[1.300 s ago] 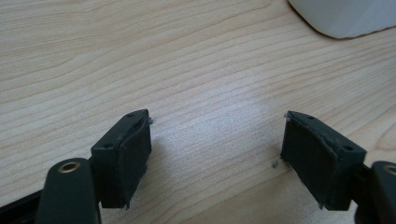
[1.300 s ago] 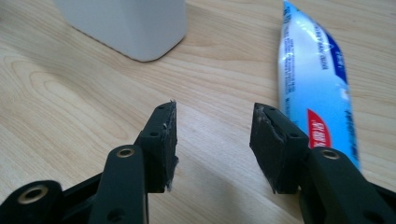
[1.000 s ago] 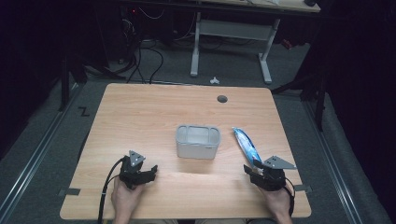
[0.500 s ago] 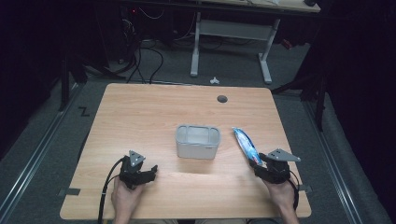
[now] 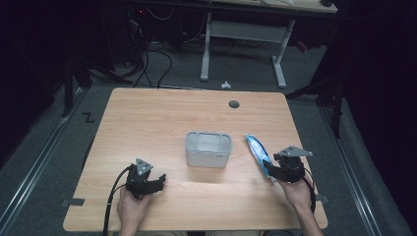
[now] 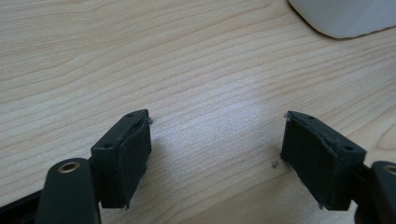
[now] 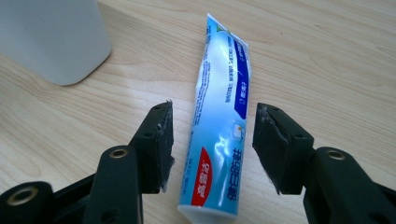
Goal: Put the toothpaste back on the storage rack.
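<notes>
A blue-and-white toothpaste tube (image 5: 255,147) lies flat on the wooden table (image 5: 157,123), just right of a pale grey bin (image 5: 206,160). My right gripper (image 5: 271,167) is at the tube's near end. In the right gripper view the tube (image 7: 219,93) runs lengthwise between the jaws of this gripper (image 7: 215,116). The jaws have just been opening, and the pads stand clear of the tube on both sides. My left gripper (image 5: 158,181) rests low at the front left, open, with bare wood between the jaws (image 6: 217,126).
The bin's corner (image 6: 345,16) shows ahead of the left gripper, and its wall (image 7: 51,37) stands left of the tube. A cable hole (image 5: 234,104) sits near the table's far edge. A desk frame (image 5: 241,44) stands on the floor beyond.
My right gripper has moved forward, away from the person, and now straddles the tube's near end. The left gripper has stayed where it was.
</notes>
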The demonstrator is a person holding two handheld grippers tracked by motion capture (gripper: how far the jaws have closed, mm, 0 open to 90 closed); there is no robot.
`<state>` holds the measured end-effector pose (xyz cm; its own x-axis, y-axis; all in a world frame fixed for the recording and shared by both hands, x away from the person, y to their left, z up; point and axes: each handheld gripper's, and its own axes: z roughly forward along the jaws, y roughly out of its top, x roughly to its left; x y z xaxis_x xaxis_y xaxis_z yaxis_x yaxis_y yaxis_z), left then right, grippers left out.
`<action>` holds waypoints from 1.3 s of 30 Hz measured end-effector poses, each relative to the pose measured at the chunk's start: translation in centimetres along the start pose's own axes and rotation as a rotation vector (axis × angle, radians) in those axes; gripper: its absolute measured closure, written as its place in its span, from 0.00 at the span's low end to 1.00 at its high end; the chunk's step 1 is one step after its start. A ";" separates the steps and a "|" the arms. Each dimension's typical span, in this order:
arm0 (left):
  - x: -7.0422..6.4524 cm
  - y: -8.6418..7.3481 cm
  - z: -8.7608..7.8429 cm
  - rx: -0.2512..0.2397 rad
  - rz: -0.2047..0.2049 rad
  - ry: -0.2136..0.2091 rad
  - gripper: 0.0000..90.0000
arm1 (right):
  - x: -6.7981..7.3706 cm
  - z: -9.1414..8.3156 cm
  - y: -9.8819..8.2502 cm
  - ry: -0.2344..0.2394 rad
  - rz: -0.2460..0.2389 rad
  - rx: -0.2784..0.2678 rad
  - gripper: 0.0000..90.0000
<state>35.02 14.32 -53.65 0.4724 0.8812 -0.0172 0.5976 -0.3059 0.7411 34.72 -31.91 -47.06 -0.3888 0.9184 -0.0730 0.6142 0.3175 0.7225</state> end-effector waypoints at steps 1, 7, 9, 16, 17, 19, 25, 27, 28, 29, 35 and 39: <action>0.0 0.0 0.0 0.000 0.000 0.000 0.27 | -0.1 0.3 0.4 0.003 -0.002 0.017 0.54; 0.0 0.0 0.0 0.000 0.000 0.000 0.27 | -0.4 1.0 1.4 0.006 -0.002 0.053 0.53; 0.0 0.0 0.0 0.000 0.000 0.000 0.27 | -0.6 1.3 1.8 0.003 0.000 0.067 0.53; 0.0 0.0 0.0 0.000 0.000 0.000 0.27 | -1.0 2.4 2.9 -0.001 0.003 0.104 0.53; 0.0 0.0 0.0 0.000 0.000 0.000 0.27 | -1.1 2.5 3.1 -0.001 0.003 0.106 0.53; 0.0 0.0 0.0 0.000 0.000 0.000 0.27 | -1.1 2.7 3.4 -0.004 0.003 0.113 0.53; 0.0 0.0 0.0 0.000 0.000 0.000 0.27 | -1.2 3.6 4.2 -0.002 0.012 0.134 0.50; 0.0 0.0 0.0 0.000 0.000 0.000 0.27 | -1.1 3.9 4.5 -0.002 0.017 0.151 0.48; 0.0 0.0 0.0 0.000 0.000 0.000 0.27 | -1.1 4.1 4.7 -0.003 0.015 0.156 0.48; 0.0 0.0 0.0 0.000 0.000 0.000 0.27 | -1.1 4.3 4.8 -0.009 0.013 0.153 0.48; 0.0 0.0 0.0 0.000 0.000 0.000 0.27 | -1.4 5.5 5.2 -0.004 0.024 0.199 0.47; 0.0 0.0 0.0 0.000 0.000 0.000 0.27 | -1.4 6.4 5.6 -0.006 0.016 0.252 0.47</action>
<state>35.02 14.32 -53.65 0.4723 0.8813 -0.0171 0.5977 -0.3060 0.7410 43.13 -29.90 -47.31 -0.3739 0.9250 -0.0678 0.7726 0.3510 0.5291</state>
